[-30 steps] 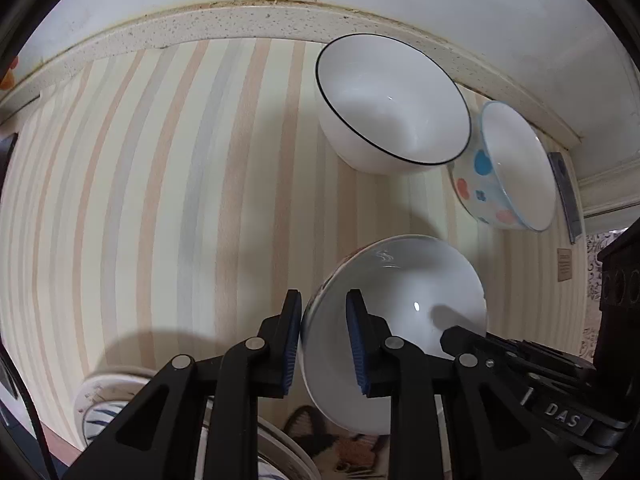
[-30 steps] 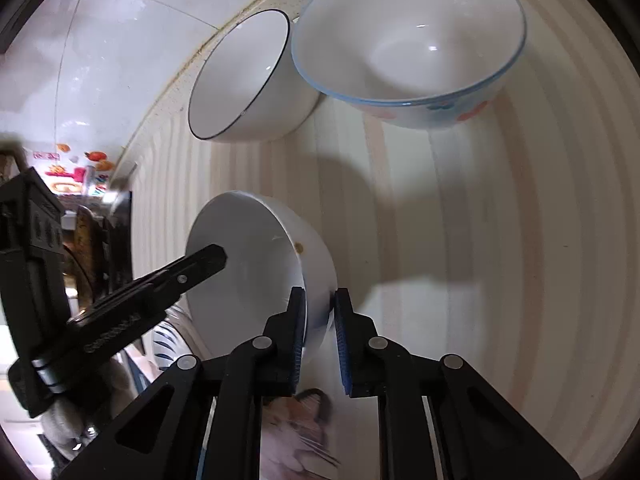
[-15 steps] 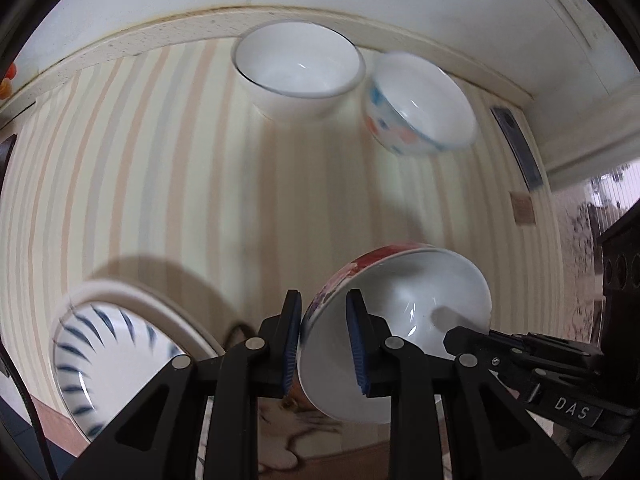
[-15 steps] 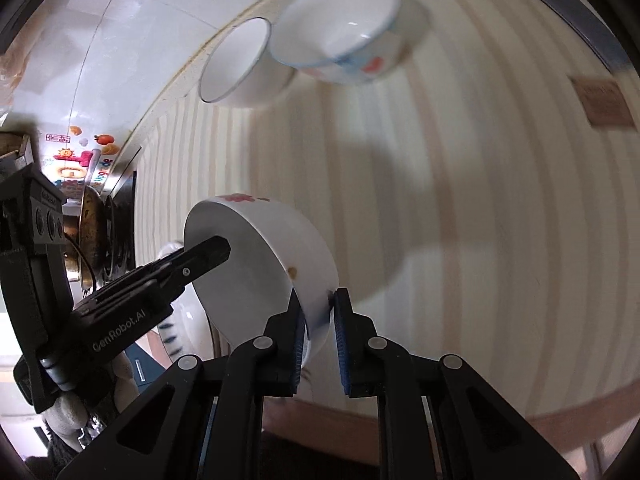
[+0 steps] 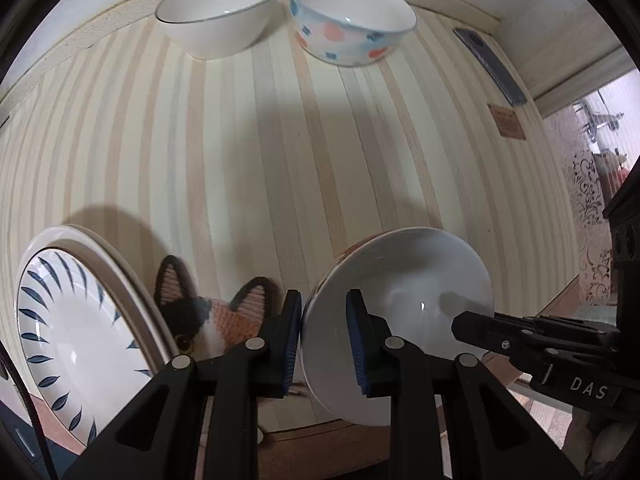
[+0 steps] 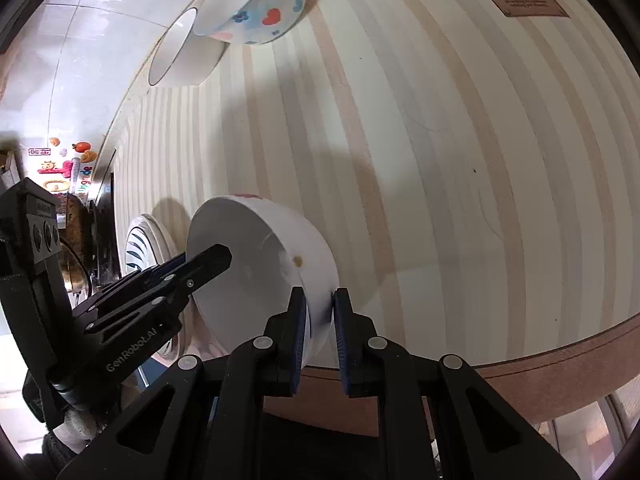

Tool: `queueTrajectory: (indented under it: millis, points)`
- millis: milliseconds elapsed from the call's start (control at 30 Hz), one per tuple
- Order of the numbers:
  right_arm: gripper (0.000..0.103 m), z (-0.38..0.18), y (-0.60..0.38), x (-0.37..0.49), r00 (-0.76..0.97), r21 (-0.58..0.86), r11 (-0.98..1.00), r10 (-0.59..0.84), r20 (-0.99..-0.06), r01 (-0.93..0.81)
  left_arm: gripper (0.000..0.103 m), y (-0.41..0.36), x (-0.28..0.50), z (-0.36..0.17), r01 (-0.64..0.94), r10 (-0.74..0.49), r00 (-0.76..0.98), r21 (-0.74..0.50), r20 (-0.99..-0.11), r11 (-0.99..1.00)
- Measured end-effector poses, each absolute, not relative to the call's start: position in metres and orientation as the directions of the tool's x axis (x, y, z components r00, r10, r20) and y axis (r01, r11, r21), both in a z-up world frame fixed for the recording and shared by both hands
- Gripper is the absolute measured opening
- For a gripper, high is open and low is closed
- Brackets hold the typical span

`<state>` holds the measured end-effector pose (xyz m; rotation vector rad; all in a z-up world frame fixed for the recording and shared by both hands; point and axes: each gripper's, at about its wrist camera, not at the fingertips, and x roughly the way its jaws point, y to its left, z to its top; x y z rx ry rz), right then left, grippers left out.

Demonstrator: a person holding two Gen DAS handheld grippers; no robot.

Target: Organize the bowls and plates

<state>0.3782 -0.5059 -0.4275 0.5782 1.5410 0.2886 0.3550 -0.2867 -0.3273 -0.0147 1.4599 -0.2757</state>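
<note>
Bowls and plate on desk (image 5: 248, 152)
Two bowls side by side at far edge: rimmed bowl (image 5: 218, 14) left, dotted bowl (image 5: 352, 20) right, touching; plate (image 5: 76, 320) near-left; tilted bowl (image 5: 400, 320) near-right, between both jaws.

We saw a worktop (image 5: 248, 152) covered in stripes of cream, pale peach and soft grey, with a brown edge. At its back stood a plain white bowl with a thin dark rim (image 5: 218, 16), and beside it a white bowl with a light blue rim (image 5: 348, 28), dotted with blue flowers and red and pink hearts. The bowl held in the air (image 5: 400, 300) was white inside, with a red pattern on its outer wall. The plate (image 5: 76, 320) was white with dark blue leaf strokes around it. A cat-face mat (image 5: 212, 316) showed black, orange and white. Both black grippers wore blue pads.
</note>
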Motion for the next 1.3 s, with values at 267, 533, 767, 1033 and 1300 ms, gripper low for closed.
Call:
queueTrajectory:
  millis: [267,533,767,1033,1300]
  points:
    - [0.016,-0.422,-0.516,0.387,0.036,0.516,0.836,0.519,-0.854,0.189,0.021,-0.283,0.355,-0.315,0.191,-0.188,0.130,-0.161,-0.974,0.968]
    - [0.054,-0.340,-0.532,0.449,0.209,0.580,0.810,0.554,-0.806,0.089,0.024,-0.246,0.406,-0.246,0.132,-0.183,0.314,-0.148,-0.932,0.980]
    - [0.054,-0.312,-0.469,0.577,0.253,0.545,0.833,0.549,-0.796,-0.093,0.024,-0.190,0.498,-0.245,-0.028,-0.146,0.367,-0.168,-0.919,0.985]
    - [0.047,-0.358,-0.388,0.686,0.155,0.394,0.892,0.430,-0.889,-0.221,0.024,-0.169,0.564,-0.299,-0.134,-0.156,0.285,-0.200,-0.946,0.971]
    - [0.015,-0.405,-0.358,0.711,0.048,0.320,0.908,0.345,-0.937,-0.272,0.024,-0.179,0.578,-0.325,-0.115,-0.155,0.259,-0.189,-0.953,0.975]
